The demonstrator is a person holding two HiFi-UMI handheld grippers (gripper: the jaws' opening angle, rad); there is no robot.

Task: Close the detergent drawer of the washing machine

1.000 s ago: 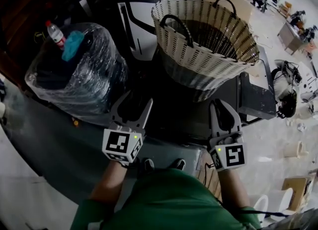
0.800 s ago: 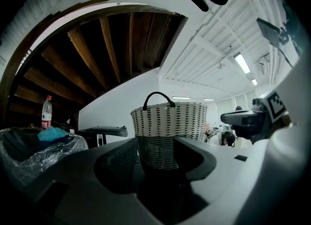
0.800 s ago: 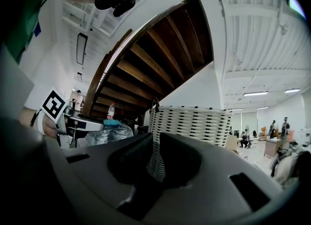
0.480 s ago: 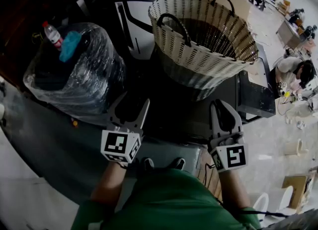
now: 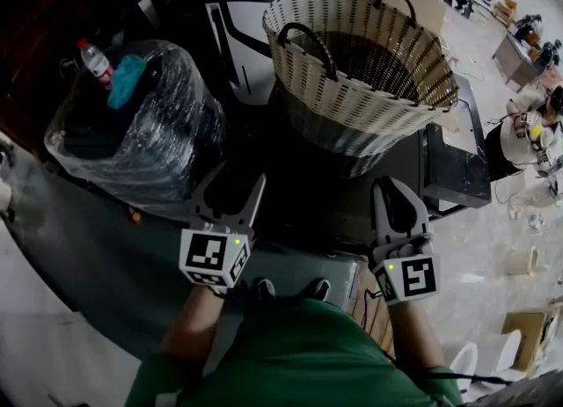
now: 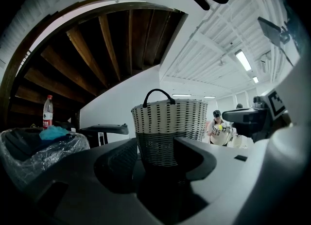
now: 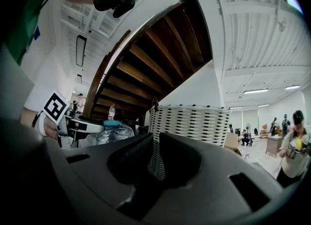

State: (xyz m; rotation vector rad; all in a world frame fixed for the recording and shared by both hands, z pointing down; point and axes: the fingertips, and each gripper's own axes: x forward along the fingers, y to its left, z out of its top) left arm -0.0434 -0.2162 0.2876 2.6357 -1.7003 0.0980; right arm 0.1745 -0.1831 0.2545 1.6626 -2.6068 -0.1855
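L gripper (image 5: pixel 237 180) wide, empty; R gripper (image 5: pixel 388 185) narrow slit, closing, nothing btwn. Both at front edge of washing machine (image 5: pixel 310 207) top, wicker basket (image 5: pixel 361 71) behind. Detergent drawer not in any view, prob front face below. We should drop down, push square w/ shut jaws.

left tool (image 5: pixel 237 177) held level, jaws wide apart, nothing between. right tool (image 5: pixel 387 184) level alongside, jaws down to a narrow slit and closing, nothing gripped. left forearm (image 5: pixel 189 330) and right forearm (image 5: pixel 413 335) stretched forward, apart.
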